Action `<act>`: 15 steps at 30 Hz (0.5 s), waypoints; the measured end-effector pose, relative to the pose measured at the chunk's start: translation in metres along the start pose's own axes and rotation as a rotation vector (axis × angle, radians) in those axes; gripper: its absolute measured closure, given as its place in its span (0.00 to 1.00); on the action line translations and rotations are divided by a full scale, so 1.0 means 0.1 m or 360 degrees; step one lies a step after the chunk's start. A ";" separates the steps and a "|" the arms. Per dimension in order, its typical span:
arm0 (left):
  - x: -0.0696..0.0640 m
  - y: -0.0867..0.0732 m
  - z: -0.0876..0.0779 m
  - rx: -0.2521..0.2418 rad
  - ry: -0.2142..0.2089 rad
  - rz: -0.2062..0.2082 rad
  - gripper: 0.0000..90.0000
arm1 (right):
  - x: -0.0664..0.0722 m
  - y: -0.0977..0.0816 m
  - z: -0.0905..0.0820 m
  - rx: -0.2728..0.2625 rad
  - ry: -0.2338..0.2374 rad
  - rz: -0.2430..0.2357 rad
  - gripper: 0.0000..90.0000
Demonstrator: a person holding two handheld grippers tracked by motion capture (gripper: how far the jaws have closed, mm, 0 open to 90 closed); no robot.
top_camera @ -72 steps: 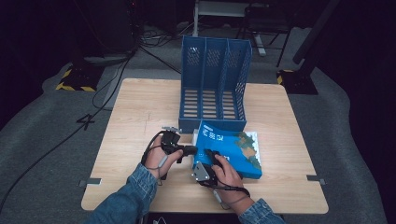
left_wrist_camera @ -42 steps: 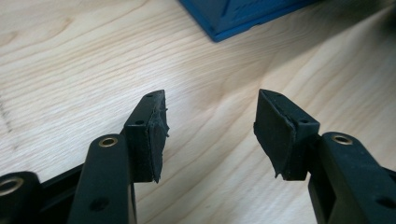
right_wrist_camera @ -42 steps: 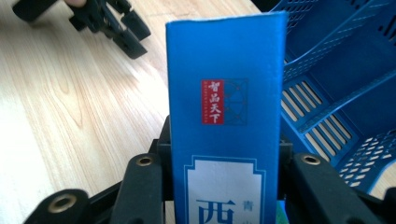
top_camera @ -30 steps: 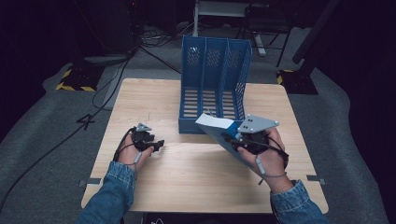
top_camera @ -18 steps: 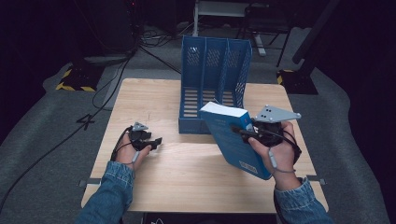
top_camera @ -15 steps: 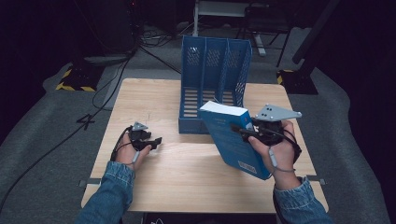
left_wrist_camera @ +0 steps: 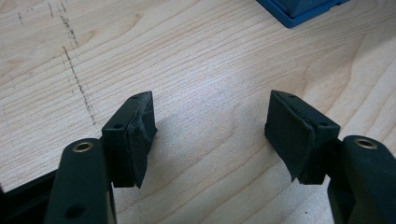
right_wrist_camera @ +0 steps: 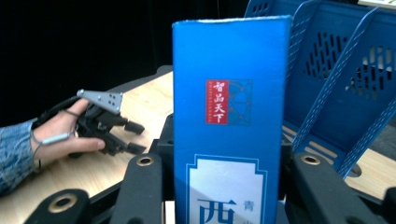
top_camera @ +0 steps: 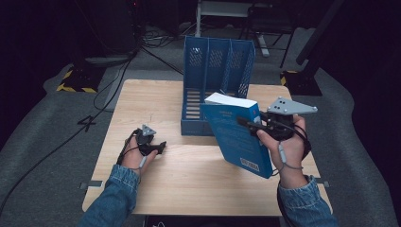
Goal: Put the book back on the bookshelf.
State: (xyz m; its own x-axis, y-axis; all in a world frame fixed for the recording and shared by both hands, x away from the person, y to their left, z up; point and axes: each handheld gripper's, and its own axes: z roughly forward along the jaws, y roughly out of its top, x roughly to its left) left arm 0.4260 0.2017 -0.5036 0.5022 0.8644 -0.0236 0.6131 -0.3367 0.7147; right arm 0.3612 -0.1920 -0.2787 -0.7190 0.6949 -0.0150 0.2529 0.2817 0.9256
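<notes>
While the right hand-held gripper (top_camera: 249, 124) holds a blue book (top_camera: 236, 135) upright above the surface (top_camera: 189, 184), the left hand-held gripper (top_camera: 160, 147) rests low, jaws just opened, empty

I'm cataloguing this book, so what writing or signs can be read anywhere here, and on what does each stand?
"智品天下": white characters on the red label on the spine of the blue book, held in the right hand-held gripper.
"西": large blue character on the white panel lower on that spine, cut off by the frame edge.
"青": small character beside it; the rest is cut off.
White block on the book's cover in the high view: too small to read.
</notes>
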 end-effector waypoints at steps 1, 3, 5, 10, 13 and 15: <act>0.00 0.00 0.00 0.0000 0.0000 0.0000 0.37 | -0.01 0.03 -0.01 -0.0011 -0.0007 0.0008 0.68; 0.00 0.00 0.00 0.0000 0.0000 0.0000 0.37 | -0.02 0.08 -0.01 -0.0033 -0.0020 0.0006 0.68; 0.00 0.00 0.00 0.0001 0.0001 0.0000 0.37 | -0.04 0.15 -0.01 -0.0051 -0.0034 0.0004 0.68; 0.00 0.01 0.01 0.0007 0.0002 -0.0005 0.37 | -0.09 0.29 -0.01 -0.0078 -0.0065 0.0002 0.68; 0.00 0.02 0.02 0.0004 0.0012 -0.0011 0.35 | -0.14 0.38 0.00 -0.0096 -0.0094 0.0015 0.68; 0.00 0.02 0.02 0.0005 0.0013 -0.0012 0.35 | -0.19 0.46 0.01 -0.0106 -0.0114 0.0027 0.68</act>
State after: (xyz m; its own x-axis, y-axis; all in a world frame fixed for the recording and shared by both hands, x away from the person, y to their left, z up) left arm 0.4285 0.2000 -0.5037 0.4924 0.8701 -0.0231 0.6189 -0.3313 0.7122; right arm 0.3867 -0.1914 -0.2361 -0.6665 0.7451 -0.0240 0.2191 0.2266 0.9490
